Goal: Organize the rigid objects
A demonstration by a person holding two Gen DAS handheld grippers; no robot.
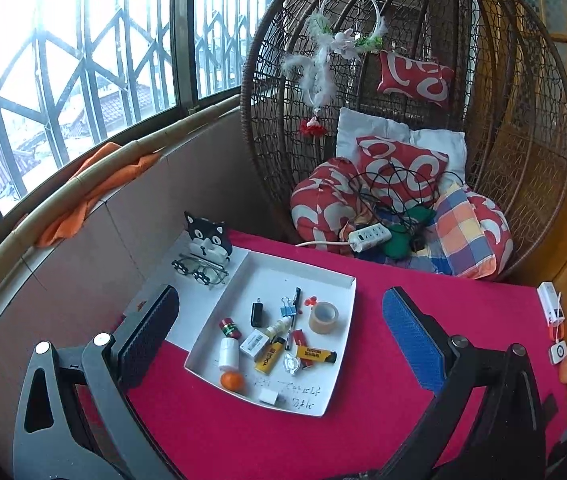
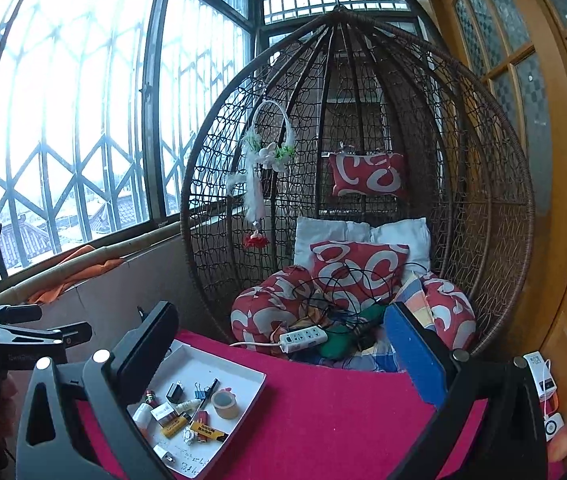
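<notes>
A white tray lies on the red tabletop. It holds several small items: a tape roll, a yellow lighter, a white bottle, a black adapter, a blue binder clip and a small orange. My left gripper hovers open above the tray with nothing between its fingers. My right gripper is also open and empty, above the red table to the right of the tray. The tape roll shows there too.
A cat-shaped holder and a pair of glasses sit left of the tray by the wall. Behind the table hangs a wicker egg chair with cushions and a power strip. White gadgets lie at the table's right edge.
</notes>
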